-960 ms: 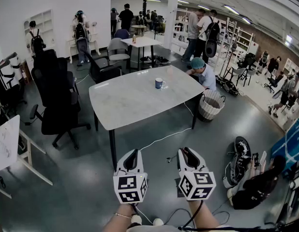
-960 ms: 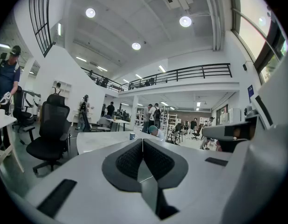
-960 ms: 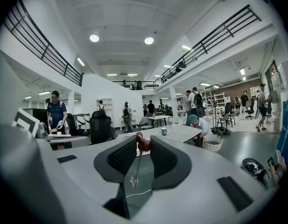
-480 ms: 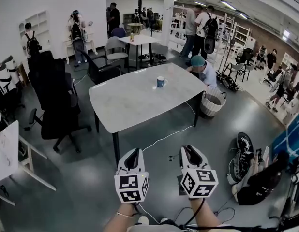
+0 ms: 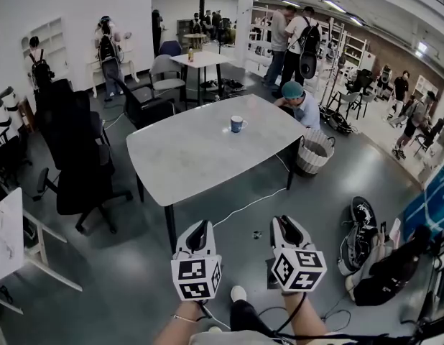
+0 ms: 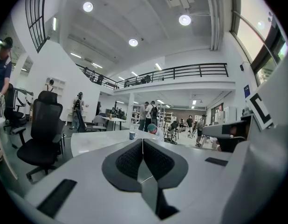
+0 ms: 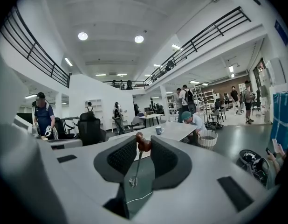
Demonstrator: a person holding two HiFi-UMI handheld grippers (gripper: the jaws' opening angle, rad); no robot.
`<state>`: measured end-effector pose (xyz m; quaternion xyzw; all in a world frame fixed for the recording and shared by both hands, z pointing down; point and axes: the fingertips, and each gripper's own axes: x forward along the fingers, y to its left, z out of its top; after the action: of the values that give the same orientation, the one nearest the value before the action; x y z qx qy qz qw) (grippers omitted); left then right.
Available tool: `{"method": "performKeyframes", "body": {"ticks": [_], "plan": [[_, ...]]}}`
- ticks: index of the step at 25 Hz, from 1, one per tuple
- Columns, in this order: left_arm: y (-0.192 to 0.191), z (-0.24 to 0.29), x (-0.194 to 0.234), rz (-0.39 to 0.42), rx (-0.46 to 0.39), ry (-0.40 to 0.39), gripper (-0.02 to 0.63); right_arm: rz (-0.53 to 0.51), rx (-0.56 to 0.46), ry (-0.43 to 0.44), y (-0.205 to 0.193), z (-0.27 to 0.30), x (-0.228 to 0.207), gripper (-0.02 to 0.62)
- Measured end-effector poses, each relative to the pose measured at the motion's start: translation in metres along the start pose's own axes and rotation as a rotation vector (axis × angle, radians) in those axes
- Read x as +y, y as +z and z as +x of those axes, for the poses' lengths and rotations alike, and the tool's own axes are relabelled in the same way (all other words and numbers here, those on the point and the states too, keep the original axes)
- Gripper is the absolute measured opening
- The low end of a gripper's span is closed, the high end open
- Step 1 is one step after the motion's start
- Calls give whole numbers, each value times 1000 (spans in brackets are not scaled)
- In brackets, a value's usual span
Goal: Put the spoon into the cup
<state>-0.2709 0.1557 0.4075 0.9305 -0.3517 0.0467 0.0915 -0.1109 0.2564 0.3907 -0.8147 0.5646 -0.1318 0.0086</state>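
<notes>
A blue-and-white cup (image 5: 237, 123) stands near the far edge of the pale marble table (image 5: 186, 157), well ahead of both grippers. My right gripper (image 5: 279, 223) hangs above the floor short of the table, shut on a spoon (image 7: 138, 161). The spoon's brown handle end sticks up between the pads and its metal shaft runs back toward the camera. In the right gripper view the cup (image 7: 159, 130) shows far off past the right gripper (image 7: 143, 143). My left gripper (image 5: 200, 226) is level beside the right one. In the left gripper view its jaws (image 6: 142, 140) meet with nothing between them.
A black office chair (image 5: 78, 164) stands left of the table. A wicker basket (image 5: 313, 155) and a crouching person in a teal cap (image 5: 297, 103) are at its right end. Shoes and bags (image 5: 360, 230) lie on the floor at right, and a cable (image 5: 243, 205) trails under the table.
Both grippers keep their pose and the right one still holds the spoon. The view has shifted slightly, and a shoe now shows on the floor below the grippers.
</notes>
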Motion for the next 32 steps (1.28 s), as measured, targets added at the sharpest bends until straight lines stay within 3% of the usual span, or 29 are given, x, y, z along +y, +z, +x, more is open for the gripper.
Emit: {"method": "performKeyframes", "body": {"ticks": [19,32], "plan": [[27,172,-17,30,10,67,21,25,0,45,46,148,-101,107],[18,255,-38,72,70,50,21,35,53,78,42,216,-147,107]]}}
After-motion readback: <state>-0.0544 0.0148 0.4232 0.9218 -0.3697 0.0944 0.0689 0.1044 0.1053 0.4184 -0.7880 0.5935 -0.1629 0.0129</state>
